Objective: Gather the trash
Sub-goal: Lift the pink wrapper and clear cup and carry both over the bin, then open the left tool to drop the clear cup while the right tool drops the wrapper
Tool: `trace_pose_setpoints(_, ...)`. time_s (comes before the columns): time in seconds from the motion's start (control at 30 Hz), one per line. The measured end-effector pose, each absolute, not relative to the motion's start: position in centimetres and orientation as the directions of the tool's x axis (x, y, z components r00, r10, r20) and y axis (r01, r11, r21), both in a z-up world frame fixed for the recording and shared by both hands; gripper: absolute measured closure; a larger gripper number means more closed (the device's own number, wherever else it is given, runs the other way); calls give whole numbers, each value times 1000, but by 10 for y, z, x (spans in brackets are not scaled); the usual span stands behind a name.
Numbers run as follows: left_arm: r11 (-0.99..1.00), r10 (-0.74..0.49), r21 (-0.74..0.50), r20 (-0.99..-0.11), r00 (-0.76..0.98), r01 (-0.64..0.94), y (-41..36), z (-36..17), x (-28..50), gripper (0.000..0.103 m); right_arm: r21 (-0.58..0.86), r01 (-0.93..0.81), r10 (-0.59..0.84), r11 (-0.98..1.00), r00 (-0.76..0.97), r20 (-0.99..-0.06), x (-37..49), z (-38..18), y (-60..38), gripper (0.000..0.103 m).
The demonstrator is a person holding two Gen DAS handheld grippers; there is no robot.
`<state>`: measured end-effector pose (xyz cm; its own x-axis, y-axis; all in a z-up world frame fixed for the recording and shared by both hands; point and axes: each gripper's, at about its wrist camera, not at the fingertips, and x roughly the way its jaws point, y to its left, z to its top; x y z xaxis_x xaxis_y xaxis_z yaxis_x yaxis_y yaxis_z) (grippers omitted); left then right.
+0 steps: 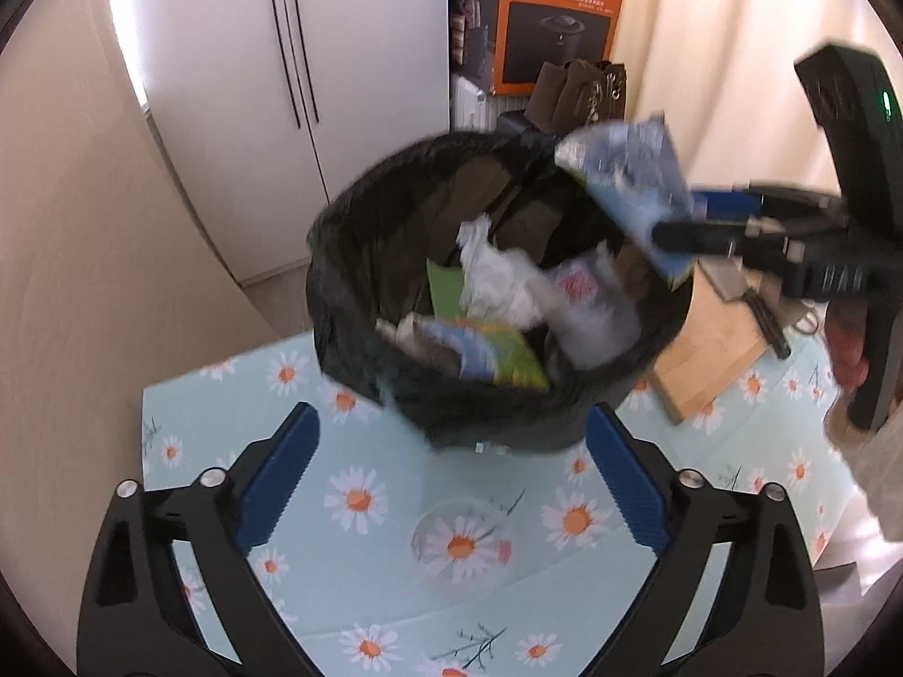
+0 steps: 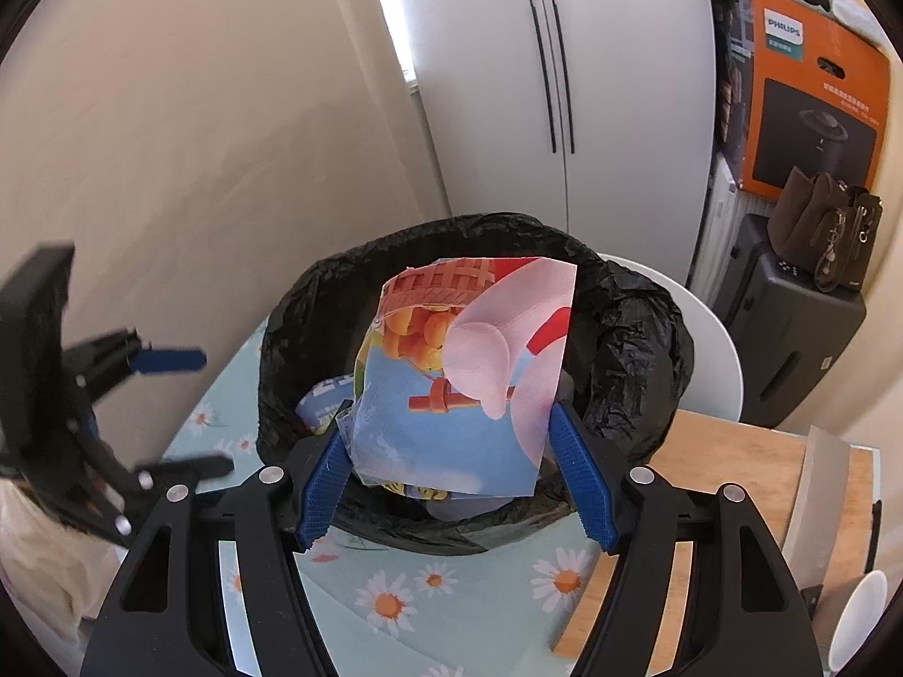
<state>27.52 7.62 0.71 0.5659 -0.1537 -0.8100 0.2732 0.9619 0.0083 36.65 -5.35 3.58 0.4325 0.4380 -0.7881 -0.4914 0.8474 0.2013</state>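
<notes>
Left gripper (image 1: 451, 485) gaping wide and empty just before the black-lined round trash bin (image 1: 361, 259) on the daisy-print tablecloth (image 1: 361, 564); right gripper (image 2: 460, 474) clamped on a colourful printed plastic wrapper (image 2: 451, 395) above that bin (image 2: 632, 338).

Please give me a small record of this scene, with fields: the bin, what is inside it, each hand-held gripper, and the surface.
bin: black-lined trash bin on the table
contents: crumpled white paper, colourful wrappers
left hand-held gripper: open, nothing between its jaws, in front of the bin
right hand-held gripper: shut on a colourful snack wrapper, held over the bin
surface: daisy-print tablecloth
also: wooden cutting board beside the bin
</notes>
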Motion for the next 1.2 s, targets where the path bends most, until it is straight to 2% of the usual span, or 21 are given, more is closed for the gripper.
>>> trace_pose_setpoints(0.3,956,-158,-33,-895,418,291,78,-70,254,6,199,-498,430,844,406,-807,370,28,-45,38)
trace_pose_setpoints(0.6,959,-182,-83,-915,360,273,83,-116,254,6,180,-478,396,860,401,-826,375,14,-41,38)
trace_pose_setpoints(0.77,960,-170,-68,-913,372,272,83,-132,253,6,174,-472,388,864,406,-827,375,14,-40,38)
trace_pose_setpoints(0.87,956,-167,-63,-919,356,287,80,-143,255,17,168,-469,381,867,407,-830,375,13,-39,38)
trace_pose_setpoints(0.9,954,-172,-66,-921,351,292,81,-146,255,28,171,-468,382,867,406,-830,374,13,-39,38)
trace_pose_setpoints(1.0,953,-186,-79,-915,359,293,84,-147,256,36,173,-462,383,870,411,-827,372,15,-39,38)
trace_pose_setpoints(1.2,961,-172,-70,-909,379,269,102,-131,252,38,169,-463,381,870,415,-826,368,18,-40,37)
